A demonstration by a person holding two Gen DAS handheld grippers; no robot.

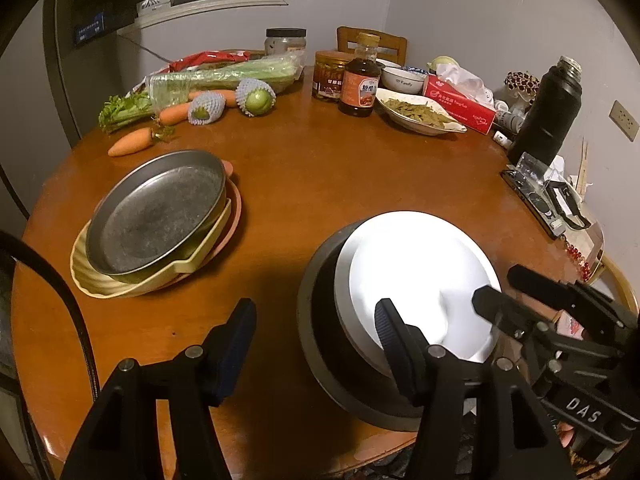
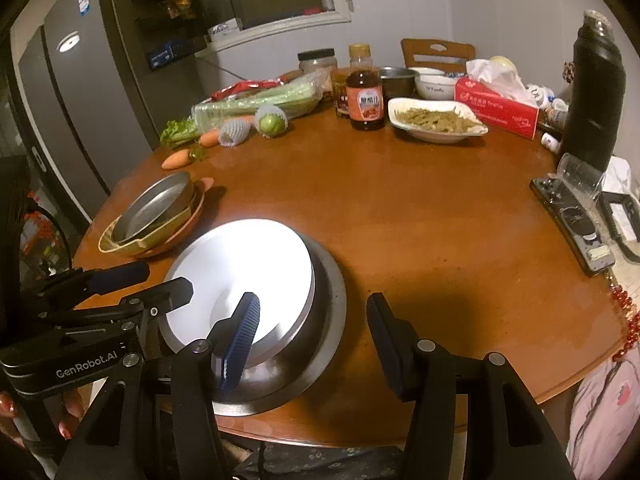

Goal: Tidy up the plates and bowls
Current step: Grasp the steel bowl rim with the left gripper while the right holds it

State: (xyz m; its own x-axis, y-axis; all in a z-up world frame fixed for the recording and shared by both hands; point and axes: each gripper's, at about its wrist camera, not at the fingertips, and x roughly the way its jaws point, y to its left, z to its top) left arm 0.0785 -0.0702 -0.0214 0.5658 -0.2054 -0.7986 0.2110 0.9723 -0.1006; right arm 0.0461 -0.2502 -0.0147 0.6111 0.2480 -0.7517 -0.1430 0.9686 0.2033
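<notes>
Both tools, left (image 1: 316,324) and right (image 2: 316,316), spread and empty, flank a white plate (image 1: 420,276) atop stacked bowls (image 1: 320,360) at the table's (image 1: 320,168) near edge; another dish stack (image 1: 160,220) sits left.

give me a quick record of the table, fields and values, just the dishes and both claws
near stack: white plate on top, nested in metal bowls
far stack: metal pan on a yellow dish, pink plate beneath
left claw: open, one finger over the white plate
right claw: open, one finger over the white plate
table: round, wooden
</notes>
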